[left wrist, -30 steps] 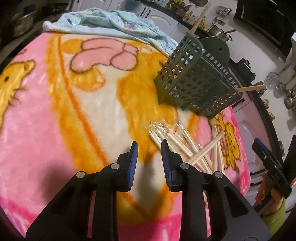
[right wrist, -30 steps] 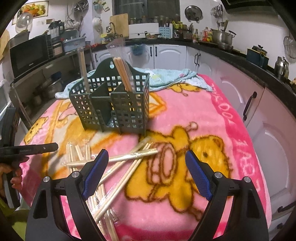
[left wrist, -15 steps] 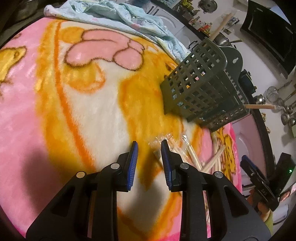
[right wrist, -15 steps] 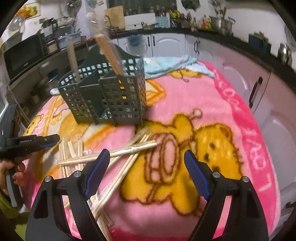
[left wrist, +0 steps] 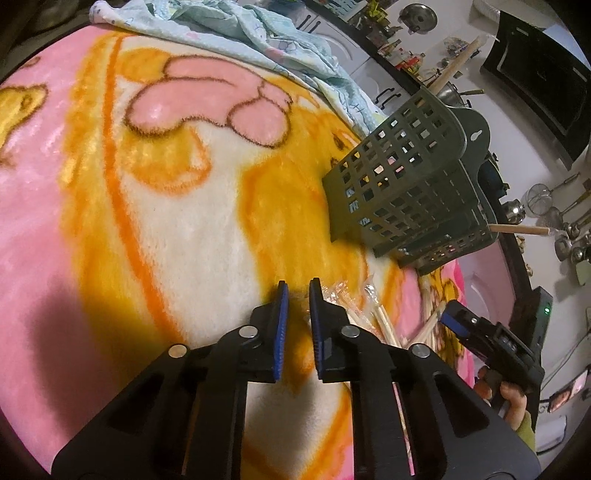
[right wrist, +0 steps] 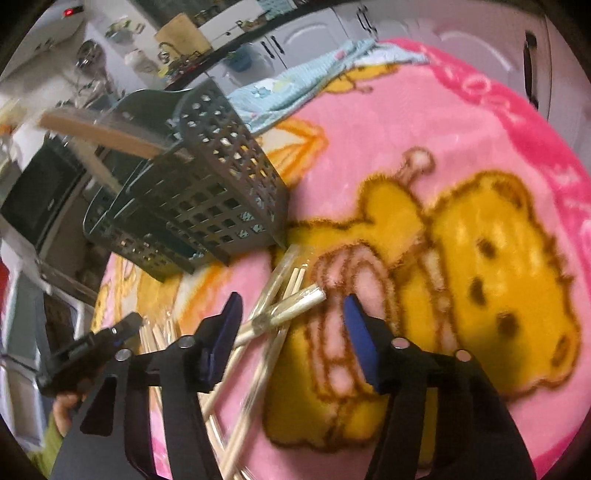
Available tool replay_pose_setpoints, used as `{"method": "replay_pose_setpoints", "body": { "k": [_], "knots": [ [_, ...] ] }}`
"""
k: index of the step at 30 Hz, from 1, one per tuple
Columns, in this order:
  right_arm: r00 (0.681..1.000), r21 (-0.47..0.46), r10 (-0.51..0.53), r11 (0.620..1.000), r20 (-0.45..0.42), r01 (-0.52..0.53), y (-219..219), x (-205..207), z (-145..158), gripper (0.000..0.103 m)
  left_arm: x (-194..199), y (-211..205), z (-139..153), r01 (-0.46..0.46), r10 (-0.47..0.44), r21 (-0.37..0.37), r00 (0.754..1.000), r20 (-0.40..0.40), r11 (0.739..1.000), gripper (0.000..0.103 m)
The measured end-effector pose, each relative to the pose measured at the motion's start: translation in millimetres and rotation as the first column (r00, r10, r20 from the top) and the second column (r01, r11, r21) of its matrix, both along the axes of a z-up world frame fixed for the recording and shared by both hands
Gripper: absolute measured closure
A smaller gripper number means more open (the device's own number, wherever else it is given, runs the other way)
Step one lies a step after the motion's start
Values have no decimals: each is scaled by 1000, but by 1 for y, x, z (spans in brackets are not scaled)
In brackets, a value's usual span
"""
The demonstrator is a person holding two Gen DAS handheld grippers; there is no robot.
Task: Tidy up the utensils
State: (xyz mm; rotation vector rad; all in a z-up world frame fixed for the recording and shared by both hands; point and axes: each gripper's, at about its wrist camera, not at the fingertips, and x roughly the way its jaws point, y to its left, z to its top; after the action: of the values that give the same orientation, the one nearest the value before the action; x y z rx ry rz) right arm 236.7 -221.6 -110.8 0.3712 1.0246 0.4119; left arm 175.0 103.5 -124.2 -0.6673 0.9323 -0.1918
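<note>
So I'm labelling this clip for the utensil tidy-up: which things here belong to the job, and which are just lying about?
Part of the job:
- loose chopsticks on the blanket
- green utensil caddy, some sticks already in it
- left gripper, narrowly open
- right gripper, wide open over the chopsticks

Just lying about:
- pink blanket
- blue cloth

The table is covered by a pink fleece blanket [left wrist: 110, 229] printed with yellow cartoon bears. A crumpled pale blue cloth [left wrist: 236, 33] is laid along the far edge of the table. A dark green slotted utensil caddy [left wrist: 410, 192] is set on the blanket toward the middle of the table, with wooden chopsticks [right wrist: 99, 133] seen sticking out of its top. Just in front of the caddy, wrapped chopstick pairs [right wrist: 280, 314] are scattered on the blanket, some crossed over one another, the pile reaching toward the near edge.
</note>
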Motion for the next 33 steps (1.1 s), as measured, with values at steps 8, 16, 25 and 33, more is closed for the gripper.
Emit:
{"method": "replay_pose_setpoints", "body": {
  "k": [8,16,25,33],
  "knots": [
    [999,89,-35,995,-21,36,-11,8,-2,87,-2,5,4,-3,3,-3,1000,14,1000,100],
    [995,54,7,998,96,-12,-3,-6,32,91,-10,11,24,-16,15,15,998,67,1000,100],
    [958,-38,125,992,258,-119,28,-30,82,93,-20,15,62,-28,18,57,987,159,998,100],
    [901,-101,240,971,360,-218,58,-55,119,95,-31,5,96,-11,-11,89,969,246,996,101]
  ]
}}
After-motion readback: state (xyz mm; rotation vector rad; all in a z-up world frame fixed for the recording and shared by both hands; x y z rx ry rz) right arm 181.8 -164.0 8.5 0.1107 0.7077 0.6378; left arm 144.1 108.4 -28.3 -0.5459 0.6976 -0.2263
